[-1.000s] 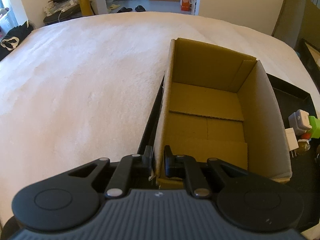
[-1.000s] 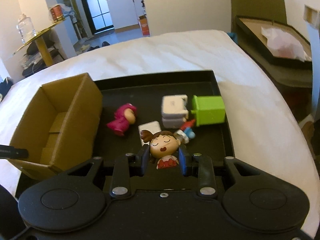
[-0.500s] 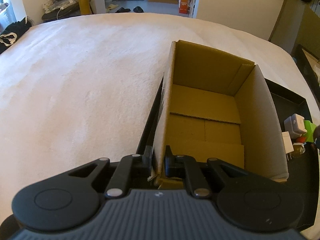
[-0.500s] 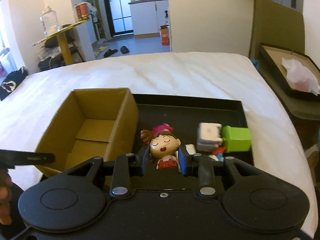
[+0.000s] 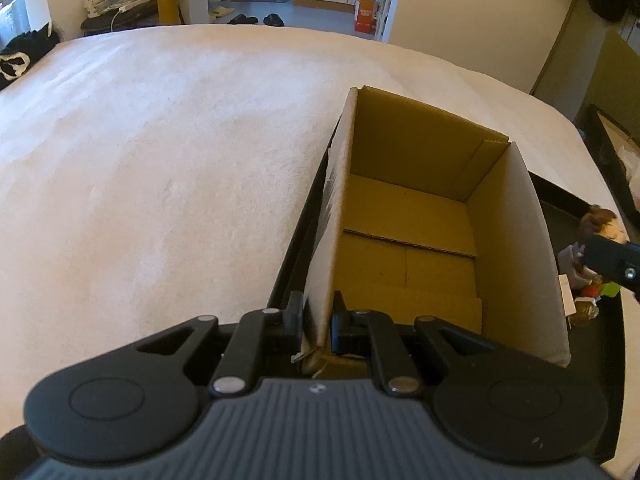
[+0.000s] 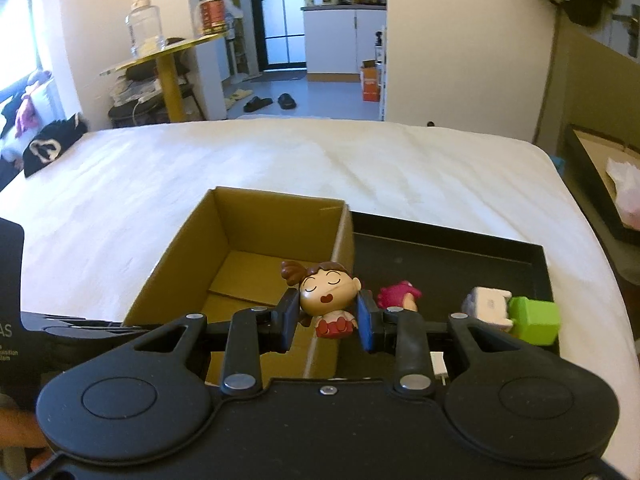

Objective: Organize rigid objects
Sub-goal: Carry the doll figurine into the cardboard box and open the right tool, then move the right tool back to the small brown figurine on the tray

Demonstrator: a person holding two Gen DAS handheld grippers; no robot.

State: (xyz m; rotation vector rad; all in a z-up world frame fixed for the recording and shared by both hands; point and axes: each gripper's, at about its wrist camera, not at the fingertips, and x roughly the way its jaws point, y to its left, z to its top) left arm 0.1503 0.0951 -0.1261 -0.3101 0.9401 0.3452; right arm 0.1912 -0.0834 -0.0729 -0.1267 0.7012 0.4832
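An open cardboard box (image 5: 404, 236) stands on the left end of a black tray (image 6: 448, 256); nothing lies inside it. My left gripper (image 5: 318, 322) is shut on the box's near left wall at its corner. My right gripper (image 6: 328, 316) is shut on a small doll figure (image 6: 326, 294) with brown hair and a red skirt, held above the box's right wall (image 6: 340, 248). That doll (image 5: 604, 226) and a right finger (image 5: 612, 260) show at the right edge of the left wrist view.
On the tray right of the box lie a pink figure (image 6: 398, 294), a white block (image 6: 488, 304), a green cube (image 6: 534, 320) and a white plug (image 6: 438, 364). The tray rests on a white bed (image 5: 160, 160). A framed board (image 6: 600, 172) sits beyond the right edge.
My right gripper has carried the doll up and leftwards, from over the tray's toys to the box's right wall. The left gripper has kept its hold on the box.
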